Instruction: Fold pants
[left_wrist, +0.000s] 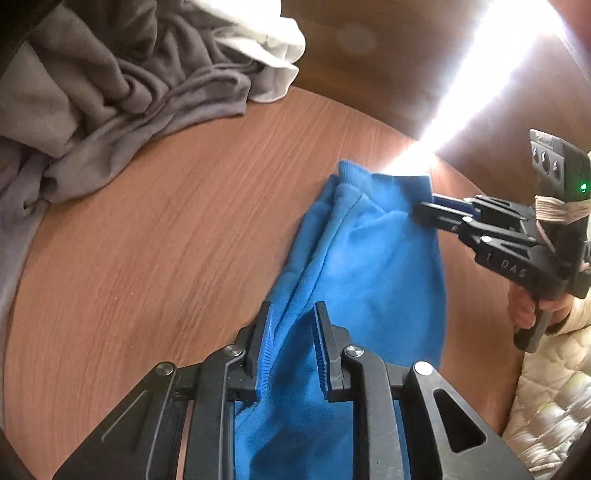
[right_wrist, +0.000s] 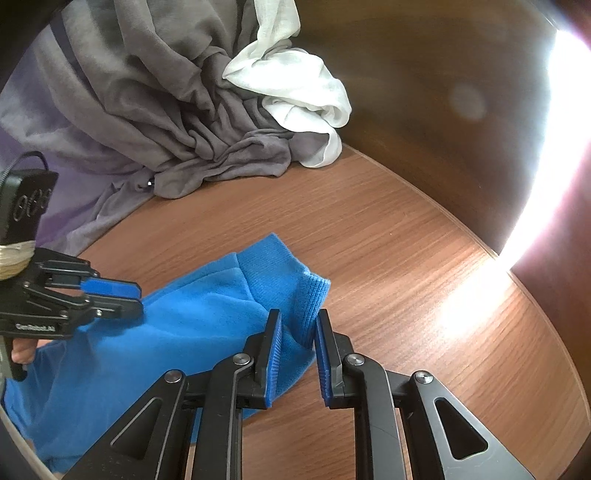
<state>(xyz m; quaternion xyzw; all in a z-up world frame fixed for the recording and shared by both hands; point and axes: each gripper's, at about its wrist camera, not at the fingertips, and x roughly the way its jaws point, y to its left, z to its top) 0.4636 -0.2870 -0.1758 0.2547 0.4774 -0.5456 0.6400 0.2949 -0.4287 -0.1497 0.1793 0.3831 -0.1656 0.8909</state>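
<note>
**Blue pants lie lengthwise between the two grippers**

A brown wood-grain table (left_wrist: 155, 229) carries the work. Nearest, the left gripper (left_wrist: 291, 314) stands narrowly open astride a raised ridge of the pants (left_wrist: 369, 258); whether its pads pinch cloth, I cannot tell. The pants run away from it along their long axis to the ribbed hem, where the right gripper (right_wrist: 297, 325) is nearly closed around that edge. So the left holds the near end, the right the far. Beyond lies a grey heap (right_wrist: 166, 110).
</note>
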